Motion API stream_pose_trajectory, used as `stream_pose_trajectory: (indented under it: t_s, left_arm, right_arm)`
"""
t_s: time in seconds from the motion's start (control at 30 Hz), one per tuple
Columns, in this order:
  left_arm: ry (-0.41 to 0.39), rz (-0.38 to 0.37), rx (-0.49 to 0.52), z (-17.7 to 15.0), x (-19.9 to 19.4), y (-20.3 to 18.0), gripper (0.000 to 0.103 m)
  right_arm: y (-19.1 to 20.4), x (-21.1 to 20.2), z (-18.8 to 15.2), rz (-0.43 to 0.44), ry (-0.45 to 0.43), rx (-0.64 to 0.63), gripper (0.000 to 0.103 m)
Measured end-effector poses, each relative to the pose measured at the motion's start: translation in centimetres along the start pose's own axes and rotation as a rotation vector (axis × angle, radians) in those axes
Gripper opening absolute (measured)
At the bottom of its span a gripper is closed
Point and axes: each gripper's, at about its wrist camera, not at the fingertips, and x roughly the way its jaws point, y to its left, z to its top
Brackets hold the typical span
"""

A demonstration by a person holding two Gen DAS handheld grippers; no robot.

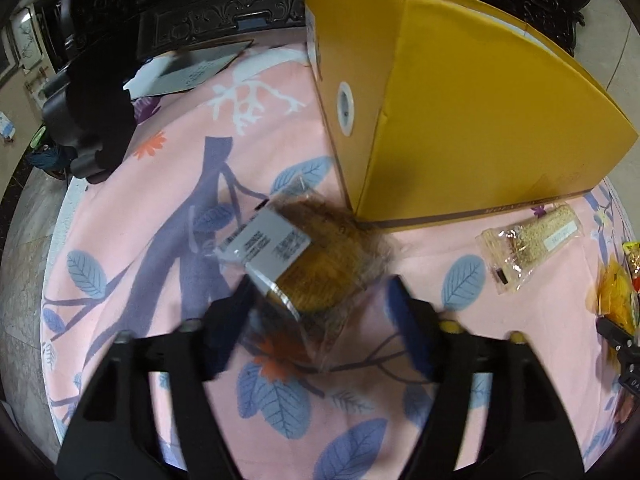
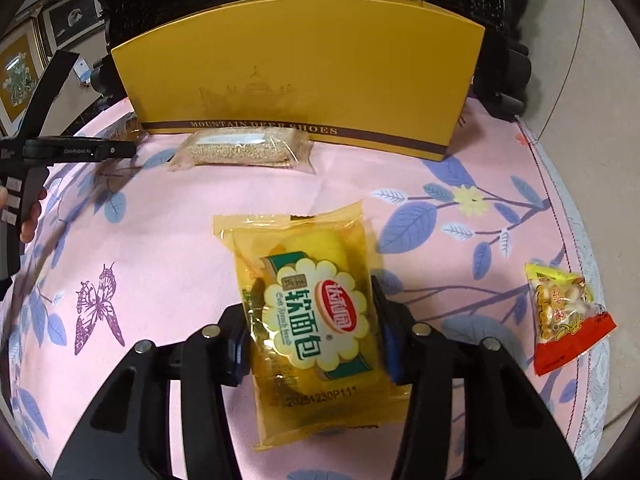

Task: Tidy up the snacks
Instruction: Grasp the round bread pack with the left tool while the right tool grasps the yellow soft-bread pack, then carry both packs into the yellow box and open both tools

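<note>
A round brown cake in a clear wrapper with a white label [image 1: 308, 256] lies on the pink floral cloth [image 1: 160, 240], close to the corner of the yellow shoe box [image 1: 460, 100]. My left gripper [image 1: 322, 296] straddles its near end with the jaws wide; the left pad meets the wrapper, while the right pad stands just off it. In the right wrist view a yellow soft-bread packet [image 2: 308, 304] sits between the pads of my right gripper [image 2: 312, 332], which presses on both of its sides. The box [image 2: 300, 80] stands behind it.
A clear packet of sesame bars [image 2: 244, 148] lies against the front of the box. A red and yellow snack bag [image 2: 564, 320] rests near the right table edge. Dark carved furniture [image 1: 224, 16] stands behind the table, with a grey board [image 1: 200, 68] at the back left.
</note>
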Motion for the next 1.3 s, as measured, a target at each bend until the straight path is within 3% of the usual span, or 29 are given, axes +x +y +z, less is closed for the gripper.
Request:
stream_pose_trajectory:
  t_s: [0.03, 0.23, 0.4, 0.5, 0.6, 0.67, 0.77, 0.87, 1.03, 1.3]
  left_arm:
    - [-0.008, 0.013, 0.017, 0.4, -0.3, -0.2, 0.089]
    - [-0.093, 0.066, 0.218, 1.9, -2.4, -1.8, 0.095]
    - [-0.03, -0.017, 0.296, 3.7, 0.4, -1.4, 0.095]
    - [0.019, -0.058, 0.332, 2.8, 2.3, -1.1, 0.094]
    - [-0.001, -0.105, 0.286, 1.5, 1.8, -0.7, 0.082]
    - [-0.022, -0.095, 0.253, 0.4, 1.0, -1.0, 0.061]
    - [-0.061, -0.043, 0.236, -1.9, -0.2, -2.9, 0.058]
    - [-0.075, -0.047, 0.168, -3.7, -1.2, -4.6, 0.057]
    - [-0.111, -0.041, 0.072, -6.4, -4.4, -7.8, 0.057]
    - [-0.175, -0.043, -0.006, -6.1, -9.6, -10.8, 0.057]
  right_arm:
    - [0.0, 0.0, 0.0, 0.005, 0.001, 0.003, 0.05]
    - [-0.2, 0.0, 0.1, 0.019, 0.006, 0.013, 0.051]
    - [-0.4, 0.1, 0.3, 0.03, 0.023, 0.021, 0.051]
    - [-0.7, 0.2, 0.4, 0.044, 0.027, 0.041, 0.051]
    - [-0.4, 0.3, 0.4, 0.028, 0.021, 0.038, 0.051]
    - [-0.1, 0.5, 0.4, 0.015, 0.016, 0.033, 0.052]
    - [0.2, 0.5, 0.4, 0.008, 0.011, 0.032, 0.052]
    - [-0.1, 0.5, 0.4, 0.014, 0.009, 0.044, 0.051]
    - [-0.8, 0.0, 0.0, 0.044, -0.006, 0.085, 0.04]
    - [-0.1, -3.3, 0.8, 0.066, -0.08, 0.078, 0.039]
